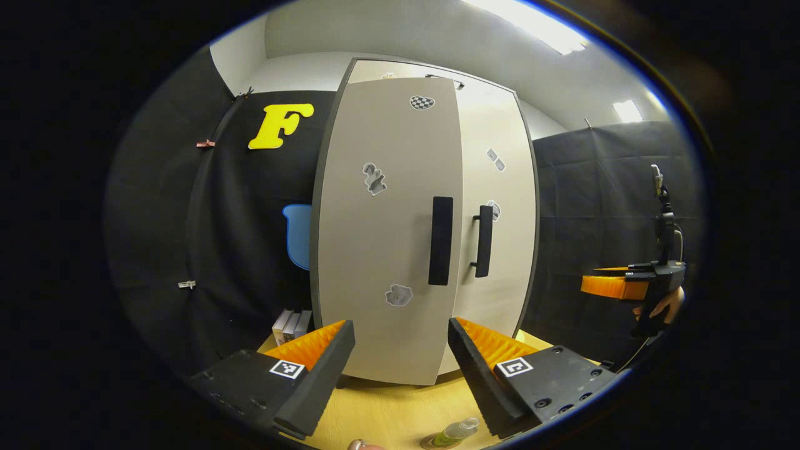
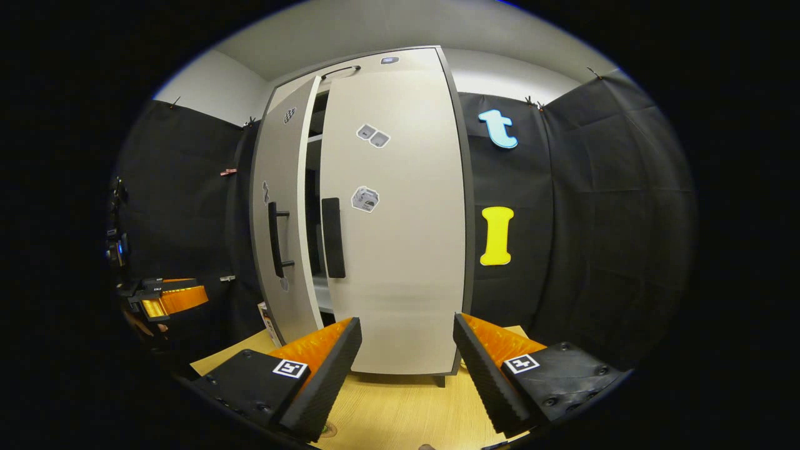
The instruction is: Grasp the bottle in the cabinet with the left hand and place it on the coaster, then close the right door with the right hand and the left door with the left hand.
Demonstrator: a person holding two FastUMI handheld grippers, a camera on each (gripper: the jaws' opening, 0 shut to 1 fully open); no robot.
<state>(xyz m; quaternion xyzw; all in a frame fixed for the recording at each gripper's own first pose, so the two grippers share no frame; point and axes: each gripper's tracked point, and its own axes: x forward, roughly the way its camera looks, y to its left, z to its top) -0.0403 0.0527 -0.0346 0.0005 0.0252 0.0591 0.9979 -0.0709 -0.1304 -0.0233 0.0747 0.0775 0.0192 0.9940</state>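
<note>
Left gripper view: left gripper (image 1: 400, 369) at the bottom of the frame, fingers spread wide, nothing between them, pointed at the cabinet (image 1: 425, 225) in centre frame. Left door (image 1: 387, 231) is partly ajar, its free edge standing forward of the right door (image 1: 497, 219); black handle (image 1: 440, 240) on its face near that edge. Right door looks flush with the cabinet body, with its own black bar handle (image 1: 482, 240) just beside. Bottle (image 1: 451, 433) at the bottom edge of the frame, lying on the wooden worktop (image 1: 387, 412), just left of the right-hand finger. It is clear with greenish contents. Can't tell whether it sits on the coaster; the edge of the frame cuts it off. Some books (image 1: 291, 325) stand at the cabinet's lower left. Right gripper (image 1: 609, 286) at mid-right of the frame, held by a hand (image 1: 662, 306), well apart from the cabinet.

Right gripper view: right gripper (image 2: 406, 369) at the bottom, fingers also wide apart, holding nothing, facing the right door (image 2: 394, 219) head-on. Left door (image 2: 284, 219) in left-centre is swung out, with a dark gap and shelf edges visible between the two doors. Left gripper (image 2: 169, 299) at the lower-left edge of the frame, away from the doors; its opening can't be judged from this view.
</note>
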